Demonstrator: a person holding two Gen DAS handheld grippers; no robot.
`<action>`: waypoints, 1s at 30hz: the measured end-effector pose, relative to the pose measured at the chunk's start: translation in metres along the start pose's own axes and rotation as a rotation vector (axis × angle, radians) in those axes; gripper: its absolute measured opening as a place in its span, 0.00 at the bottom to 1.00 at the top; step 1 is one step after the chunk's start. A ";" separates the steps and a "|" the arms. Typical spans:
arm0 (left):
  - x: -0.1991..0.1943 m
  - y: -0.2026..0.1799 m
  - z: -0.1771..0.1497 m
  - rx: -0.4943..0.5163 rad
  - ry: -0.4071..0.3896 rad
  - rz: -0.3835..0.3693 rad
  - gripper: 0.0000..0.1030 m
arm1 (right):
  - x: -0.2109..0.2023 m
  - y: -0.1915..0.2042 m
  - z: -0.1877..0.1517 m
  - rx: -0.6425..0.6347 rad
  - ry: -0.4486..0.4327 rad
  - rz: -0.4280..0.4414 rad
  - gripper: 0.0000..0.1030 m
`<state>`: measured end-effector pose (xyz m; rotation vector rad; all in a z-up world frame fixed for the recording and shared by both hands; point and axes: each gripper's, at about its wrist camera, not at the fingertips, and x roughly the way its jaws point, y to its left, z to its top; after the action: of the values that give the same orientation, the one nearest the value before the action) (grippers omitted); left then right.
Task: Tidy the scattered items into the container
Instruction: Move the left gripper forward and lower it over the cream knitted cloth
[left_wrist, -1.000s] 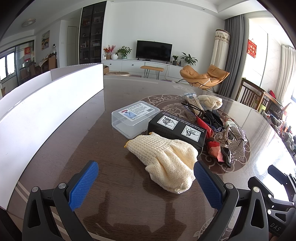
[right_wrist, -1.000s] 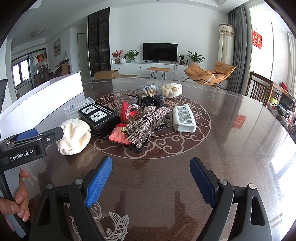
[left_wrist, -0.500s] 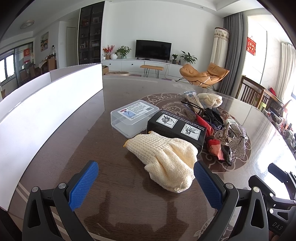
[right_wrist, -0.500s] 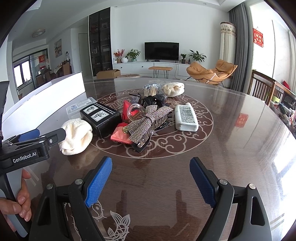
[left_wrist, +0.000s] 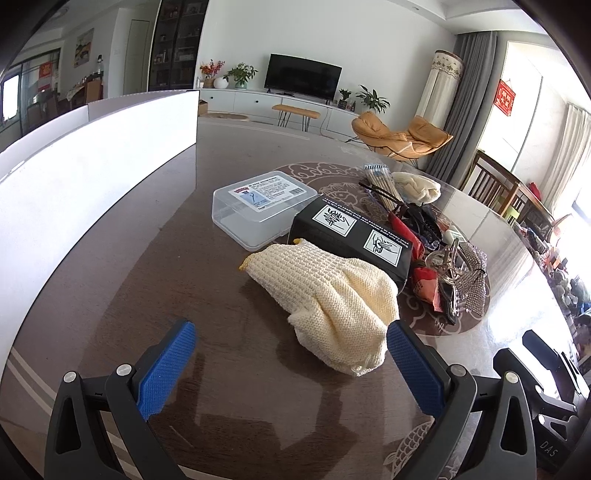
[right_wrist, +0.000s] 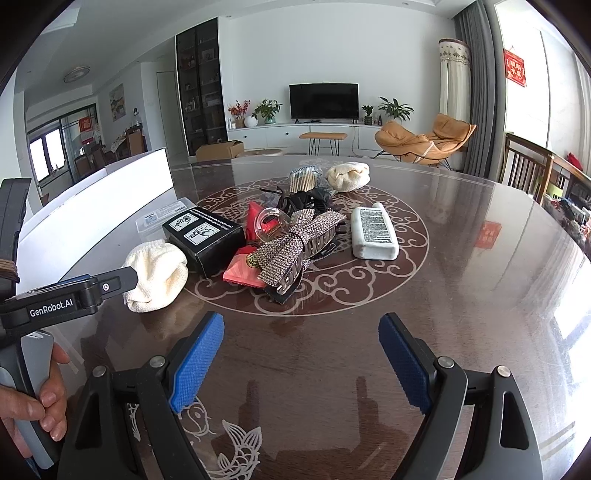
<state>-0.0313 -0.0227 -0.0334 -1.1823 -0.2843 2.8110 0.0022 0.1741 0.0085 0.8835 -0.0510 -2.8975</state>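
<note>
Scattered across a dark round table (right_wrist: 461, 258): cream knit glove (left_wrist: 328, 291) against a black box (left_wrist: 351, 236), clear plastic case (left_wrist: 258, 206) beside it, rhinestone hair clip (right_wrist: 295, 247) atop a red packet (right_wrist: 240, 269), pale bottle (right_wrist: 373, 232) apart. White container (left_wrist: 85, 177) along the left edge. Left gripper (left_wrist: 291, 369), jaws wide, low before the glove, nothing held. Right gripper (right_wrist: 301, 354), jaws wide, above bare tabletop short of the pile.

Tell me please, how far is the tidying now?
Nothing looks done: the glove, black box, clear case, bow clip and the rest lie on the table. The inside of the white container is hidden. In hand: nothing. The left tongs are open near the glove; the right tongs are open too.
</note>
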 end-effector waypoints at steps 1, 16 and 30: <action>0.003 -0.002 0.000 0.016 0.016 -0.013 1.00 | -0.001 -0.001 0.000 0.005 -0.002 0.007 0.84; 0.059 -0.056 0.020 0.176 0.172 0.136 1.00 | 0.001 -0.008 0.001 0.027 0.012 0.056 0.84; 0.052 -0.010 0.023 0.009 0.251 0.240 1.00 | 0.009 -0.014 0.002 0.063 0.065 0.069 0.84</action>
<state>-0.0838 -0.0090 -0.0524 -1.6486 -0.1181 2.8051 -0.0076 0.1865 0.0041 0.9653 -0.1646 -2.8152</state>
